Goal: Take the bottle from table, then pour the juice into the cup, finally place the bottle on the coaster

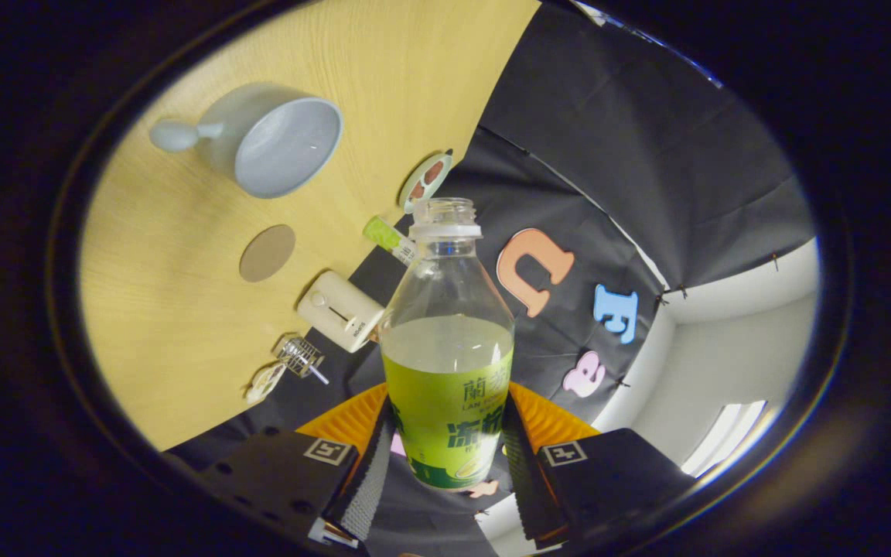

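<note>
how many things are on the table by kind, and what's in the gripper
Cup: 1
Coaster: 1
Small white box: 1
Green tube: 1
Round tin: 1
Wire whisk: 1
Bottle held in the gripper: 1
Total: 7

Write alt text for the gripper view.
The gripper holds an uncapped juice bottle, both fingers pressing its label. The view is rolled sideways: beyond lie a wooden table with a pale cup and a round coaster.
</note>
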The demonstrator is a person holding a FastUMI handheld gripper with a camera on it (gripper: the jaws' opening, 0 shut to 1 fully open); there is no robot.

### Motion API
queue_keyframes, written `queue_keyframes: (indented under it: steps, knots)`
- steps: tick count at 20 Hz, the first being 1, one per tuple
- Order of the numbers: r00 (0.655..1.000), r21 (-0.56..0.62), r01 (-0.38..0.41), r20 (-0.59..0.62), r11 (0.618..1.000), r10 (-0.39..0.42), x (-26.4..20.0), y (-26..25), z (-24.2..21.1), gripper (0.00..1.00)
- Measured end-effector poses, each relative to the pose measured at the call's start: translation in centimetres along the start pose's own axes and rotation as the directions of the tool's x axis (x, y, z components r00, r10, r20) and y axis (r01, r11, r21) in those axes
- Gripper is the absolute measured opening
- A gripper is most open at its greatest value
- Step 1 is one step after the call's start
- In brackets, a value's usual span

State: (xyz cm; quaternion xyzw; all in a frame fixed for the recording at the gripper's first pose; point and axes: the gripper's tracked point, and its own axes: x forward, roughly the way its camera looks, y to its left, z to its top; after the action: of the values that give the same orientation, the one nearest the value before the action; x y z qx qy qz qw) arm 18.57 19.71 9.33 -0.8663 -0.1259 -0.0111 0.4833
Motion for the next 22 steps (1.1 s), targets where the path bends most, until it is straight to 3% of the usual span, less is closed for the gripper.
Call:
queue_keyframes:
  steps: [3, 6, 8, 12, 14, 16, 18, 22]
  knots:
    - [1.000, 0.088, -0.030, -0.008, 0.996, 0.030, -0.3, 0.7, -0.7, 0.75]
    - [0.997, 0.257, -0.064, -0.026, 0.964, 0.073, -1.1, 1.6, -1.5, 0.76]
    - [0.996, 0.385, -0.066, -0.032, 0.920, 0.085, -1.5, 2.2, -2.1, 0.76]
    - [0.993, 0.624, -0.050, -0.052, 0.780, 0.106, -2.4, 3.8, -4.1, 0.76]
    - [0.992, 0.724, -0.037, -0.058, 0.689, 0.115, -3.1, 4.3, -5.2, 0.76]
    - [0.990, 0.820, -0.035, -0.050, 0.572, 0.132, -3.8, 4.7, -6.2, 0.76]
    - [0.988, 0.905, -0.028, -0.039, 0.425, 0.147, -4.4, 4.7, -7.0, 0.76]
    - [0.992, 0.985, -0.006, -0.016, 0.175, 0.124, -5.1, 3.2, -8.8, 0.76]
